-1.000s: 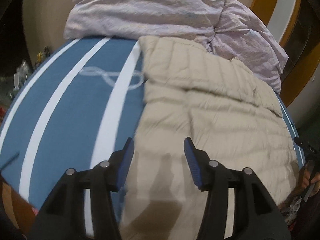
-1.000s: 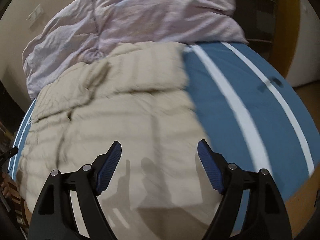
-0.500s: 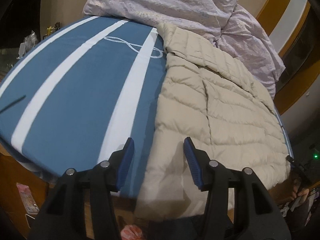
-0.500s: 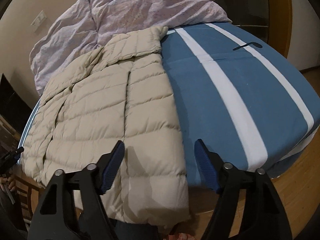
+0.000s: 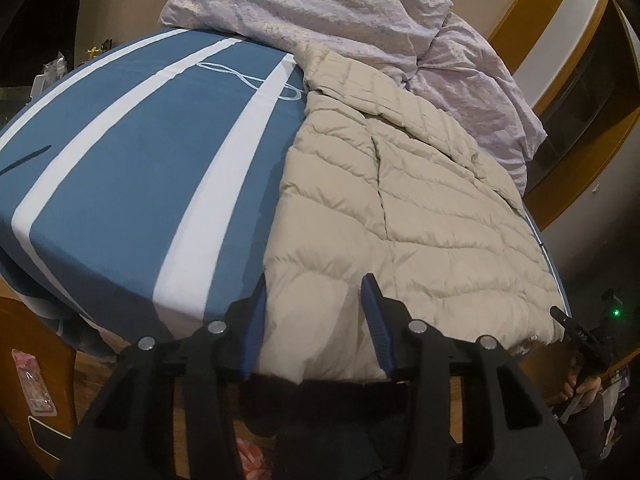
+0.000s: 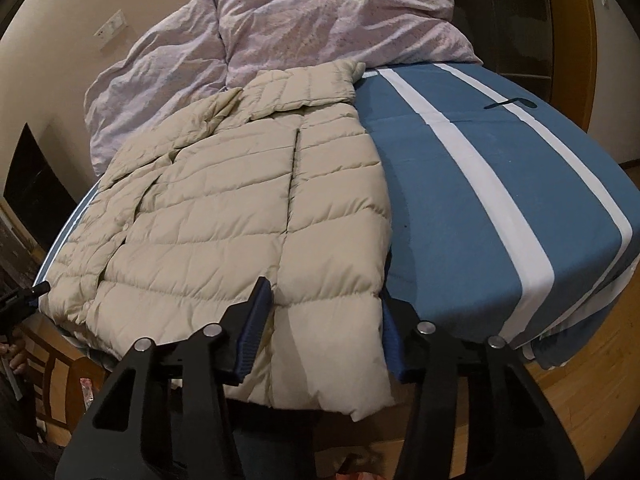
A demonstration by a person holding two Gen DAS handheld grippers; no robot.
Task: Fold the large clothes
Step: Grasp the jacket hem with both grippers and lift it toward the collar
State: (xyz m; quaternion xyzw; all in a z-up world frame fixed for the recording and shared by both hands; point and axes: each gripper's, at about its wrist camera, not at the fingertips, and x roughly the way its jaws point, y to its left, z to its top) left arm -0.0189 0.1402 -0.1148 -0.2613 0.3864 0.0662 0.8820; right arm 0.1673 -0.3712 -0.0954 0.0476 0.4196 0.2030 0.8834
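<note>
The beige puffer jacket (image 6: 224, 216) is spread flat on the bed (image 6: 480, 208), its hem overhanging the near edge. Since a second ago, both claws have been lowered to that hem. The left claw (image 5: 314, 320) and right claw (image 6: 326, 320) are closing around hem fabric; a fold appears imminent.

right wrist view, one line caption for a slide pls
Right gripper closing around the hem of a beige puffer jacket spread on a blue striped bed.

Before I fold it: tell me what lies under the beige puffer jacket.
The beige puffer jacket lies on the blue, white-striped bed sheet; its collar end meets the lilac duvet. Its hem hangs over the bed's edge. Anything beneath the jacket is covered.
</note>
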